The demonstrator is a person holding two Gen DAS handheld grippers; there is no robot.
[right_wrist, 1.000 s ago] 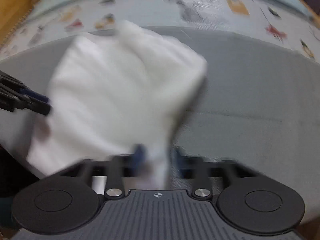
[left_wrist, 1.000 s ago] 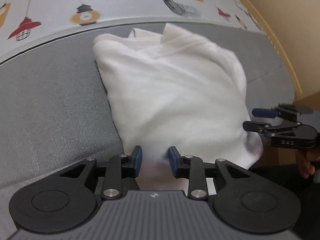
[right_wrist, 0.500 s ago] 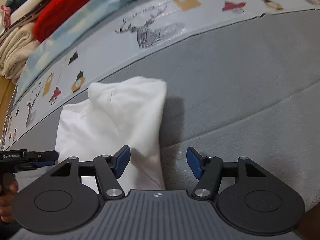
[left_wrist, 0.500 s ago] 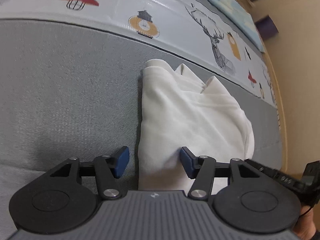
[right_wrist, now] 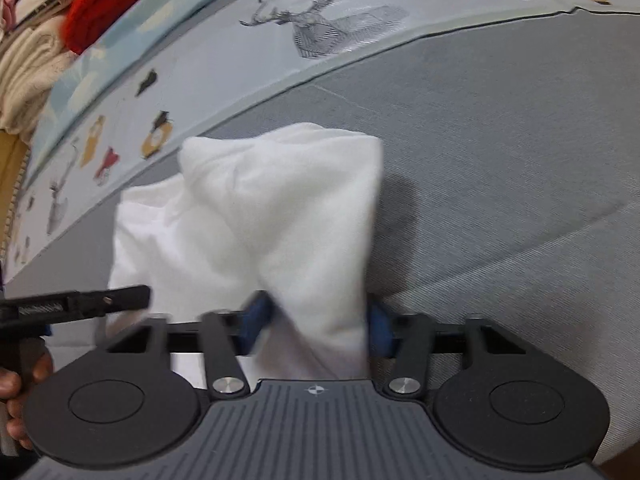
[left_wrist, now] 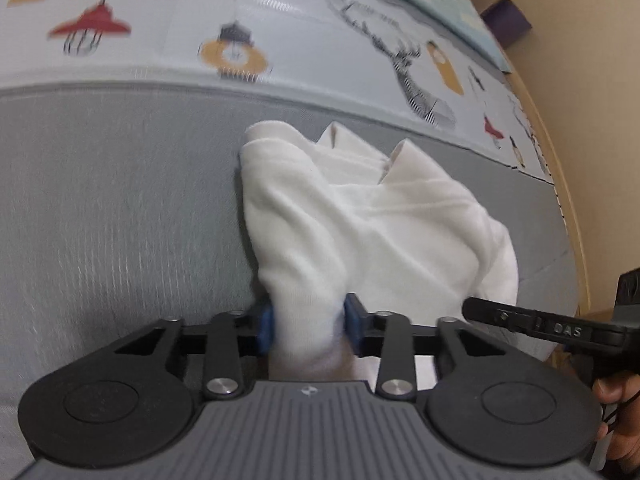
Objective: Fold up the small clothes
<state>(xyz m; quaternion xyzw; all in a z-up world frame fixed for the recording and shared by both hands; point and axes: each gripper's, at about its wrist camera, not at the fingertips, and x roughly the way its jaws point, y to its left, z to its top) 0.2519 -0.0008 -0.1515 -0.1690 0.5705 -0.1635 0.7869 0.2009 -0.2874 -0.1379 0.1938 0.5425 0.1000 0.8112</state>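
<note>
Left wrist view: the left gripper (left_wrist: 309,326) has its blue pads (left_wrist: 265,326) pressed into a near fold of the white garment (left_wrist: 360,220), so it is clamped on the cloth. From there the garment runs toward 12 and 1 o'clock, bunched and partly folded, with two pointed corners standing up at its far edge. It lies on the grey mat (left_wrist: 120,220). Past the mat, from 10 to 2 o'clock, is a printed sheet (left_wrist: 280,32) with lamps and a deer. At 3 o'clock the right gripper (left_wrist: 532,322) reaches in from the side, its tip against the garment's right edge; a hand (left_wrist: 618,392) holds it at 4 o'clock.

In the right wrist view the right gripper (right_wrist: 315,326) has a hanging fold of the garment (right_wrist: 280,208) between its pads (right_wrist: 378,330). The pads touch the cloth on both sides, though motion blur makes the tightness of the grip hard to judge. The garment spreads toward 11 o'clock on the mat (right_wrist: 500,184). At 9 o'clock the left gripper (right_wrist: 92,302) comes in against the cloth's left edge, held by a hand (right_wrist: 16,396). A stack of folded clothes (right_wrist: 60,28), red and cream, sits at 10 o'clock beyond the sheet (right_wrist: 320,28).
</note>
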